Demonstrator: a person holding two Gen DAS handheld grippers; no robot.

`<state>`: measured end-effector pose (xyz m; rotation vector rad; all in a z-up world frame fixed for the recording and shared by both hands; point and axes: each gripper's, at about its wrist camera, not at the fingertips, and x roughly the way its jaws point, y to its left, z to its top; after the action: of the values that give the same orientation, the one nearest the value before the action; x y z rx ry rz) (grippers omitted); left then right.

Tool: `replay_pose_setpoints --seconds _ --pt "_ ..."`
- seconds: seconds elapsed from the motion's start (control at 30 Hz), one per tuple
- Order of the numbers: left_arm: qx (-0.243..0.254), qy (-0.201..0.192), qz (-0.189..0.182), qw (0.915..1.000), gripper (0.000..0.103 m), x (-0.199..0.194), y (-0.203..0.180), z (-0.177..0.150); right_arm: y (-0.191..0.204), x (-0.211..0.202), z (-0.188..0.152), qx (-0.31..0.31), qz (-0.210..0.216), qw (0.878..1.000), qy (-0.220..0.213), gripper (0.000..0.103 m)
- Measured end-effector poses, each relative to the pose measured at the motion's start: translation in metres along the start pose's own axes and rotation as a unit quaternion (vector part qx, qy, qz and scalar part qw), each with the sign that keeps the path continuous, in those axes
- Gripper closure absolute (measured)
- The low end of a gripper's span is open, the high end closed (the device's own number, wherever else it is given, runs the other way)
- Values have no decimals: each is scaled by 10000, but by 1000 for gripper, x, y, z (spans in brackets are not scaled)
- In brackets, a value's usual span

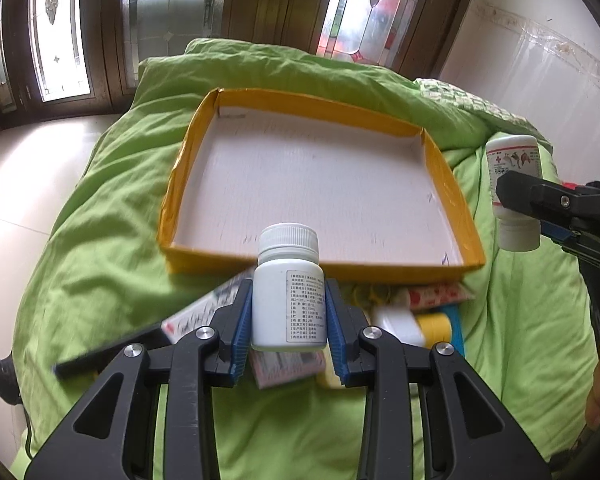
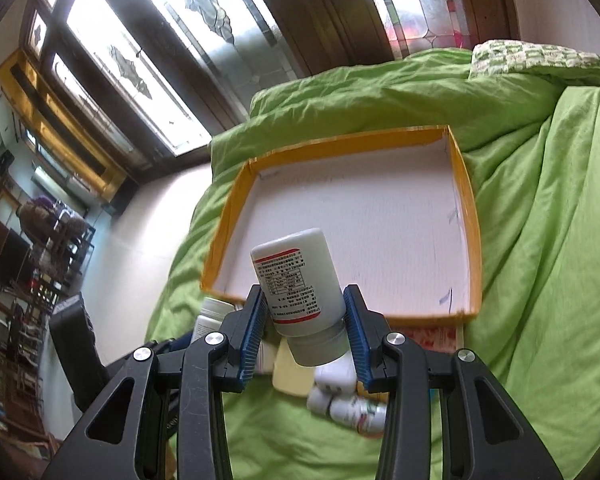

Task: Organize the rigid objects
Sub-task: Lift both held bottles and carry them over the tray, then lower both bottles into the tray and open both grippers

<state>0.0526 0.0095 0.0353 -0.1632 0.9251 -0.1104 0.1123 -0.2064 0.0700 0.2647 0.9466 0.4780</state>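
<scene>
left gripper (image 1: 288, 312): clamped on upright white pill bottle (image 1: 288, 292), cap up, ready to stand | right gripper (image 2: 306, 324): clamped on inverted red-labelled bottle (image 2: 300, 296), needs righting | both above near wall of empty yellow tray (image 1: 452, 192) | remaining bottles, boxes on green duvet (image 1: 100, 260)

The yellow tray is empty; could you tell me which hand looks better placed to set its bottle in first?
Probably the left. The left gripper holds its white bottle upright, cap up, just short of the yellow tray. The right gripper holds its red-labelled bottle inverted and tilted.
</scene>
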Motion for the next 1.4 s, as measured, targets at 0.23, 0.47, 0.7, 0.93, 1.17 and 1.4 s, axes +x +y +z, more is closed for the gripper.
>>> replay_pose_setpoints --seconds 0.23,0.47,0.7,0.93,1.17,1.4 --pt "19 -44 -16 10000 72 16 -2 11 -19 12 2 98 53 9999 -55 68" --pt "59 -295 -48 9995 72 27 -4 34 -33 19 7 220 -4 9997 -49 68" --pt "-2 -718 -253 9971 72 30 1 49 -33 24 12 166 -148 9997 -29 68" --pt "56 -405 -274 9988 72 46 13 48 -32 42 21 149 -181 9996 167 68" --pt "-246 -210 -244 9992 72 62 35 51 -29 63 28 174 -122 9989 410 68" --pt "-173 -36 16 9998 72 77 36 46 -35 89 17 146 -355 9966 730 68"
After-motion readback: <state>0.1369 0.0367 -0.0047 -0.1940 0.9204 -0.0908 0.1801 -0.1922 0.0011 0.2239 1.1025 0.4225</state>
